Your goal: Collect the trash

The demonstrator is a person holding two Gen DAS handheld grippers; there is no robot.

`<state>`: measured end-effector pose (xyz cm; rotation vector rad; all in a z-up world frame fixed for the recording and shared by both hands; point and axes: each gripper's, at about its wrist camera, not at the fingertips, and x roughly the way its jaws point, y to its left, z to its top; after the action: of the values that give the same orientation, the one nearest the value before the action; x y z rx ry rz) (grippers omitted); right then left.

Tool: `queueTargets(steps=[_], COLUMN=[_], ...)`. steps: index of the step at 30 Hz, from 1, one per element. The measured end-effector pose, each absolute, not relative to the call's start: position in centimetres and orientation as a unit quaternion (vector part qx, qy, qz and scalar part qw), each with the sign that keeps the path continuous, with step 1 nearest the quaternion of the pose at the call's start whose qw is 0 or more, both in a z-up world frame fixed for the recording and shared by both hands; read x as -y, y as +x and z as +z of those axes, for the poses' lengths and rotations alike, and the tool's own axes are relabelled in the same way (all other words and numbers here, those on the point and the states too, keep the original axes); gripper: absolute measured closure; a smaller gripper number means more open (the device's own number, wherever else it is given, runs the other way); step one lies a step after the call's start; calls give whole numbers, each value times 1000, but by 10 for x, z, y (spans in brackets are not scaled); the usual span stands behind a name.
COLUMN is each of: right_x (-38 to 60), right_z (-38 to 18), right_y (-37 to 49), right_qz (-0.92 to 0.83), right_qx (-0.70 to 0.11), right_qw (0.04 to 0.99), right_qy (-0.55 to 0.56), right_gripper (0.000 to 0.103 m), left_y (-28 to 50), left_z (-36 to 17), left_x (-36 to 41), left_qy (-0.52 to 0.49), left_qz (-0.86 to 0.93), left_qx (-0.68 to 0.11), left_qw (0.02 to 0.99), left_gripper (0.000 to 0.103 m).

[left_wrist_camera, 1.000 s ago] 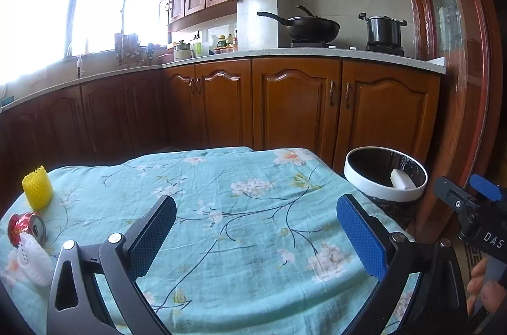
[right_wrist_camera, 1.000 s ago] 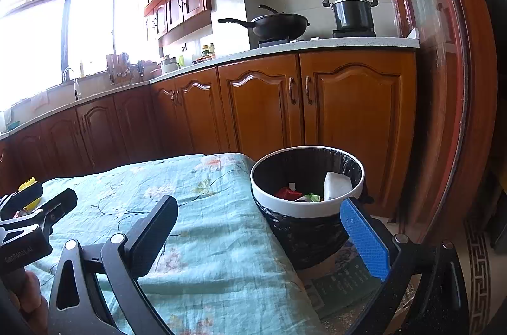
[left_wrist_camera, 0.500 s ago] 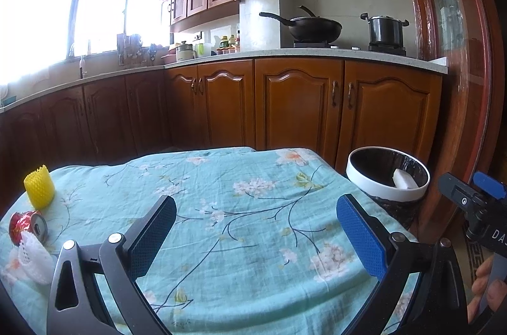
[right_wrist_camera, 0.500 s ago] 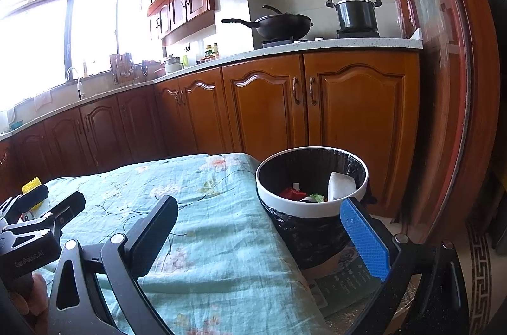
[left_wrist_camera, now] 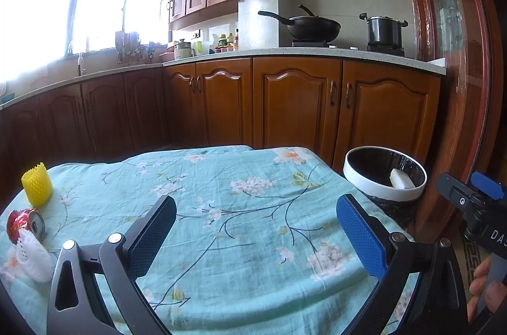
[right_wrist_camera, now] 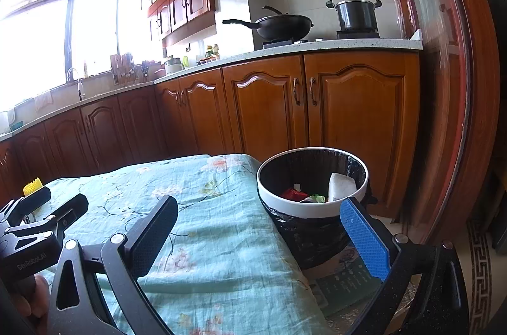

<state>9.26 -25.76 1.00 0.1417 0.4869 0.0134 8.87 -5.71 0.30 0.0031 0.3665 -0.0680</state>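
Over the last second very little has changed: both views have drifted only slightly, the bin sitting a touch lower and nearer the frame edge than before, and nothing on the table has been moved. The left gripper hangs over the cloth with its jaws spread wide and nothing between them, and the right gripper is likewise released and empty, poised between the table edge and the bin. That suggests a pause between pickups, with the next piece of trash not yet approached. The remaining trash lies at the far left of the table: a yellow foam fruit net standing upright, a crushed red drink can on its side nearer the camera, and a white foam mesh sleeve touching the can. All three are well apart from the left gripper. The round white-rimmed bin with a black liner stands just beside the table's right edge and already holds a white block, something red and a green scrap. The table is covered by a wrinkled turquoise floral tablecloth that drapes over the edges, so a dragged item could bunch it. Behind runs a kitchen of reddish wooden cabinets under a pale counter, with a black wok and a dark lidded stockpot on the stove, and a bright window at left.
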Motion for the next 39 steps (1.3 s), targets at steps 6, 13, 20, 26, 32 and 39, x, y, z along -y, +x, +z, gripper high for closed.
queueTargets(steps=[6, 13, 20, 26, 32, 39], right_x=[259, 259, 259, 259, 261, 261], right_z=[11, 12, 14, 14, 17, 17], right_y=[92, 91, 90, 89, 88, 89], right_qz=[6, 8, 10, 11, 13, 14], right_qx=[-238, -238, -235, -235, -232, -232], right_qw=[968, 968, 969, 969, 969, 969], right_qy=[74, 77, 79, 82, 85, 87], right_gripper=[0, 0, 0, 0, 0, 0], left_y=[88, 89, 89, 89, 89, 89], left_z=[3, 3, 2, 3, 2, 3], left_x=[57, 57, 56, 56, 57, 59], left_qy=[2, 3, 2, 5, 5, 9], left_qz=[-36, -36, -37, -36, -36, -39], left_qx=[-183, -183, -183, -184, -185, -183], left_qw=[983, 982, 982, 982, 982, 982], left_gripper=[1, 1, 1, 1, 1, 1])
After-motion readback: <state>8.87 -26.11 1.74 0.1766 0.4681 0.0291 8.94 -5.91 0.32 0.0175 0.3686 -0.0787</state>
